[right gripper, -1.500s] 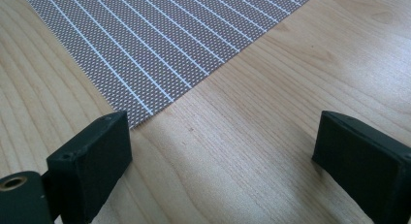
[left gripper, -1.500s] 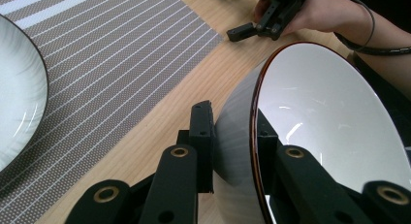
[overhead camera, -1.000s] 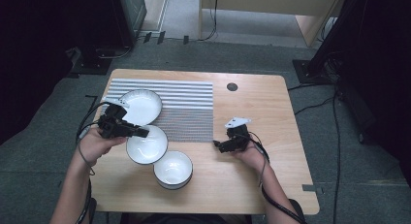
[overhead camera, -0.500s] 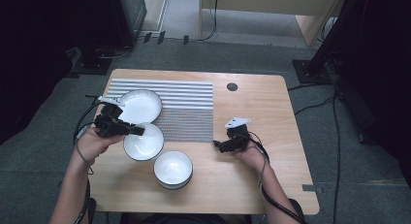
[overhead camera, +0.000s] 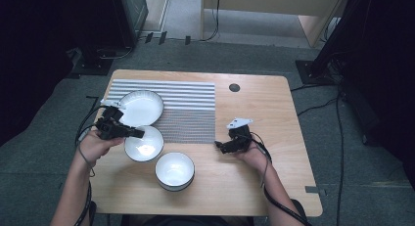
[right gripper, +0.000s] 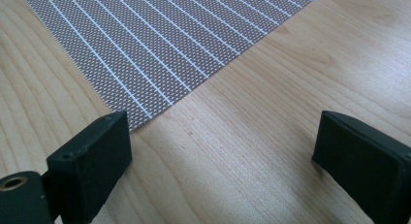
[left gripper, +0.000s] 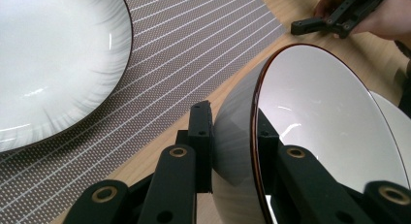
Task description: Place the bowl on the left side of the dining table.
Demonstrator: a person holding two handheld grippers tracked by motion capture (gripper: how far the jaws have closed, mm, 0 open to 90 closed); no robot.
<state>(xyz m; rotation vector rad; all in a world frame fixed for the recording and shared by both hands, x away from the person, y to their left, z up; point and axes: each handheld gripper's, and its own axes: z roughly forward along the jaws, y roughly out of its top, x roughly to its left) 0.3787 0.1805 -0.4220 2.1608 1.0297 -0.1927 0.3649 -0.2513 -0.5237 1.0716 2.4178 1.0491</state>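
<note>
My left gripper (overhead camera: 128, 133) has its jaws clamped on the rim of the middle bowl (overhead camera: 144, 143), one jaw inside the wall and one outside, as the left gripper view shows. The bowl (left gripper: 310, 127) hangs tilted, its open face turned to the right of my jaws, its foot low over the wooden surface (overhead camera: 274, 108). Beyond and left of these jaws lies the wide plate (overhead camera: 141, 107), resting on the striped mat (overhead camera: 188, 108); its rim sits very near my held bowl, so I judge there is little room that way. Just beyond the held bowl on the near side stands the deep bowl (overhead camera: 174, 170), upright and close by. If the bowls are to be nested, that deep one lies toward me and rightward from my left jaws, and my left hand is plainly the nearer one.

Further right, past the mat's corner, my right gripper (overhead camera: 222, 146) rests low over bare wood with its jaws wide apart and nothing between them. Open surface lies all around it.
</note>
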